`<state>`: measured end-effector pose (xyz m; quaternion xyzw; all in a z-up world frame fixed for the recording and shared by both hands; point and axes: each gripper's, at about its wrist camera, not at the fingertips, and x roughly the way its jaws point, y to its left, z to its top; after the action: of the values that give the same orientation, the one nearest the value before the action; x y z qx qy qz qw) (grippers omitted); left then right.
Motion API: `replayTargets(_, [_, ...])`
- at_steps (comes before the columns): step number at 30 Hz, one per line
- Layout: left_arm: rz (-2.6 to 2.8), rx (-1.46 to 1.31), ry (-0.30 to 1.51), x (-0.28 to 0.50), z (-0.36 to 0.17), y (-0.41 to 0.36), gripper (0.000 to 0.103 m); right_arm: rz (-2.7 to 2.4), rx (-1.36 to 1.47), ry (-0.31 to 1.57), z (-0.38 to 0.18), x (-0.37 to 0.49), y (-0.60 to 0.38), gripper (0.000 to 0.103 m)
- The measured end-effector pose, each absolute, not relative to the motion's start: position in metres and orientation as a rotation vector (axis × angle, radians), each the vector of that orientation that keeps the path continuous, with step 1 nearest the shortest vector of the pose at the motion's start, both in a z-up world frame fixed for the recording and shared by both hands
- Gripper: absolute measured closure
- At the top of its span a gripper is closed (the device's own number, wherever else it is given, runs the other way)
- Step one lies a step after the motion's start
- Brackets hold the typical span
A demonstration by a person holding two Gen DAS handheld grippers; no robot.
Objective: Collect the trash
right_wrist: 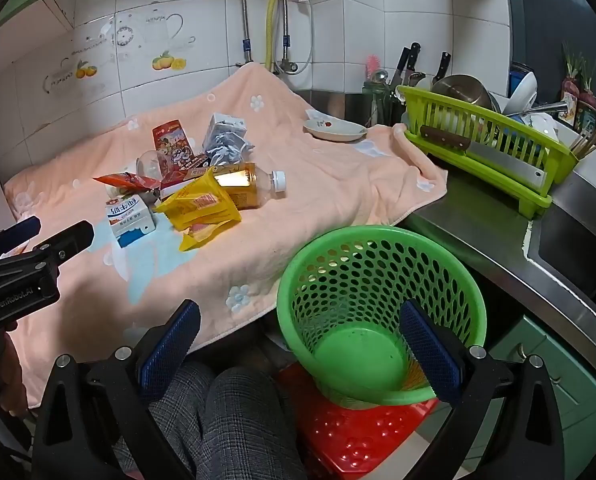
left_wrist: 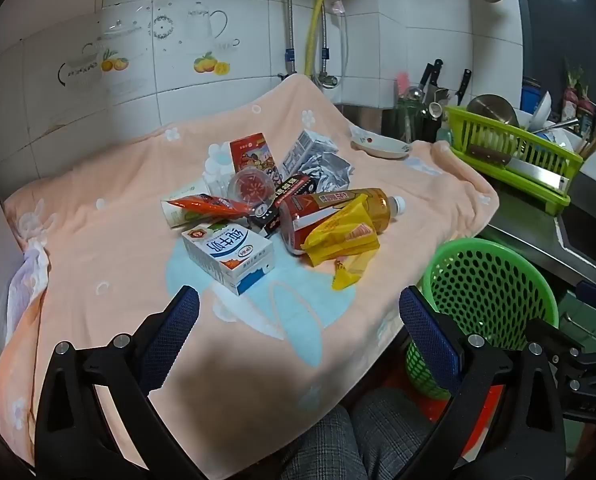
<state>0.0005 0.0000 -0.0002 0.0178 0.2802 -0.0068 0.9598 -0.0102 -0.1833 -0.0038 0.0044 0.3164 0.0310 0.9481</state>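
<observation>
Left claw [left_wrist: 300, 306], left wrist view: jaws spread wide and empty, poised low centre of frame above the peach towel [left_wrist: 98, 248] that covers the desk. Trash lies heaped at frame centre. Nearest the claw is the milk carton [left_wrist: 228, 258], lying on its side just above the jaw gap. To its right a yellow wrapper [left_wrist: 342, 236] rests against a tea bottle [left_wrist: 338, 204] with its white cap pointing right. Further up are a red snack box [left_wrist: 252, 152] and crumpled silver foil [left_wrist: 326, 164]. The green basket [left_wrist: 494, 276] stands at lower right, off the towel's edge.

Procedure, as judged: take the carton first; it is closest and rigid. Align the pads across its narrow faces, not its length, and close squarely so that it does not skid on the soft cloth.

Right claw [right_wrist: 300, 316], right wrist view: jaws likewise wide and holding nothing, low centre of frame, with the basket rim [right_wrist: 378, 236] directly ahead and the basket nearly empty. The left claw appears at the left edge. Carry each piece clear over the rim before release; avoid snagging the towel.
</observation>
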Motion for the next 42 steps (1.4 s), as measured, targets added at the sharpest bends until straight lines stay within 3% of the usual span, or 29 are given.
replayTargets(42, [-0.005,0.038,0.52,-0.002,0.004,0.004,0.005,0.064,-0.003,0.65,-0.006,-0.005,-0.182,0.006])
